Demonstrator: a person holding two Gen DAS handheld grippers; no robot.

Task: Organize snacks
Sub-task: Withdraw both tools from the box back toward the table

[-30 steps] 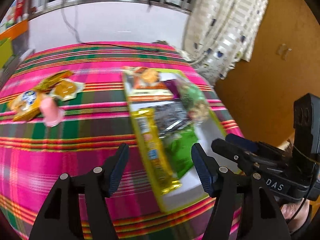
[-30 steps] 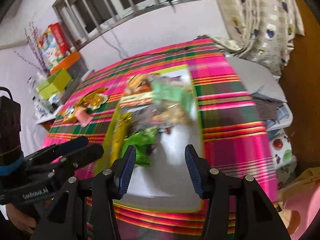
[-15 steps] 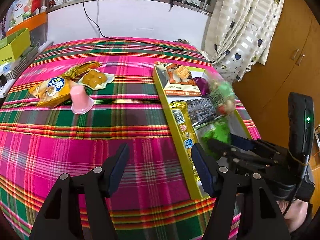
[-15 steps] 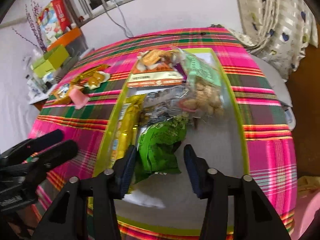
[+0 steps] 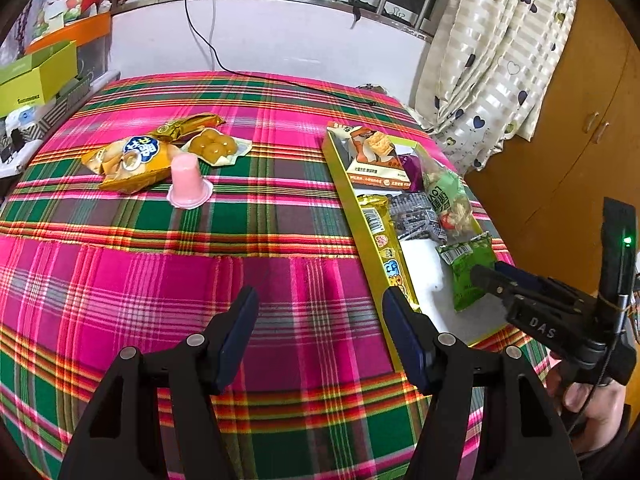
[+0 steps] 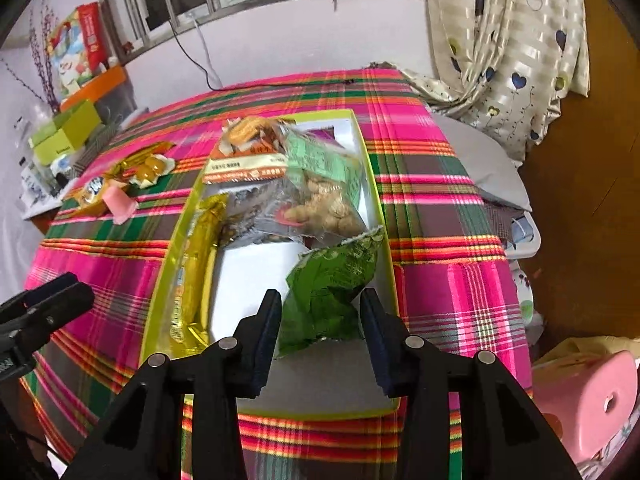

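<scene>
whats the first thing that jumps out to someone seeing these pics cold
The loud pink-and-green plaid cloth covering the whole surface grabs the eye first. On its right side sits a shallow yellow-green cardboard tray packed with snack packets, and the right gripper, jaws opening, has a crumpled green foil packet between its fingers. Far left, a pink jelly cup stands among loose orange and gold snack bags.

Plaid pink-green tablecloth [image 5: 248, 240] covers the table. On it lie a yellow-green tray [image 5: 352, 200] at the right and, well apart at the left, a pink jelly cup [image 5: 188, 184], orange snack bag [image 5: 128, 160], gold wrapper [image 5: 188, 125], clear pastry pack [image 5: 214, 146]. Black cable [image 5: 304, 84] at far edge.
</scene>
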